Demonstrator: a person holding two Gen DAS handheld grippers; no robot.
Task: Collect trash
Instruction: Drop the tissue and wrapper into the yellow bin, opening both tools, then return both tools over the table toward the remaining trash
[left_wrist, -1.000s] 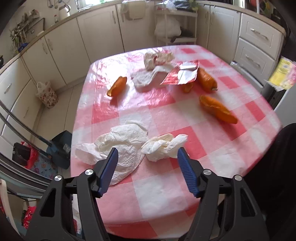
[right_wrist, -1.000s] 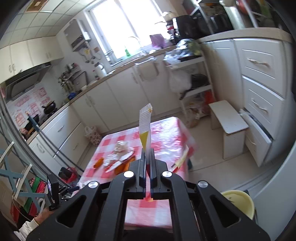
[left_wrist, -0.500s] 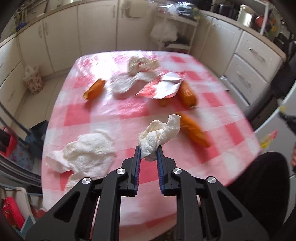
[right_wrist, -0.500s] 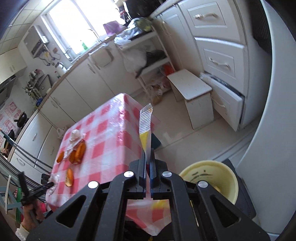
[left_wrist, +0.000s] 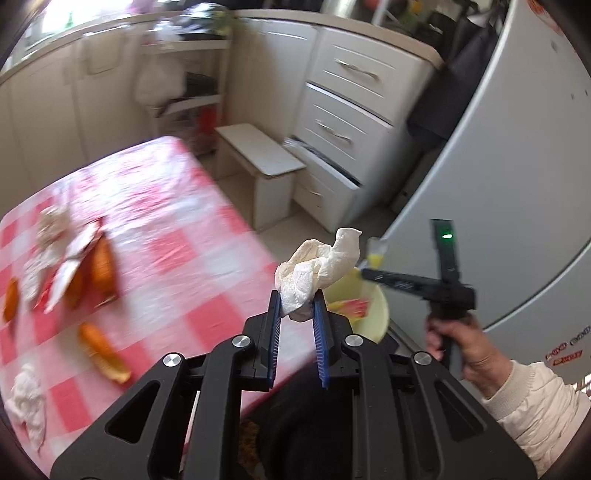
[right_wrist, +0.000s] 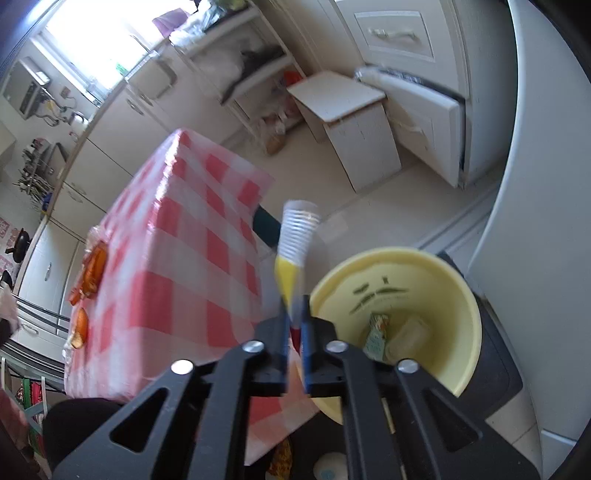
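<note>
kitchen with pale cabinets, red-checked table (left_wrist: 177, 258) at left, yellow bin (right_wrist: 436, 295) on floor just beside its near right corner, against a grey fridge (left_wrist: 498, 184). left gripper (left_wrist: 298, 325) clamped narrow on crumpled white tissue (left_wrist: 317, 269), tissue raised and carried toward bin, bin rim showing just beyond it. right gripper (right_wrist: 294, 343) over bin's left rim, jaws just been opening, now parted partway; yellow-and-clear wrapper (right_wrist: 293, 247) between them, pads seemingly no longer pressing, blur leaving some doubt. more tissues, orange peels (left_wrist: 101, 269) and a red-and-white packet left on table. probably the drop step: to do well, shift right gripper nearer bin's middle before full release, since wrapper stands above rim, not centre. then clear right gripper aside, bring tissue over opening, release low.
</note>
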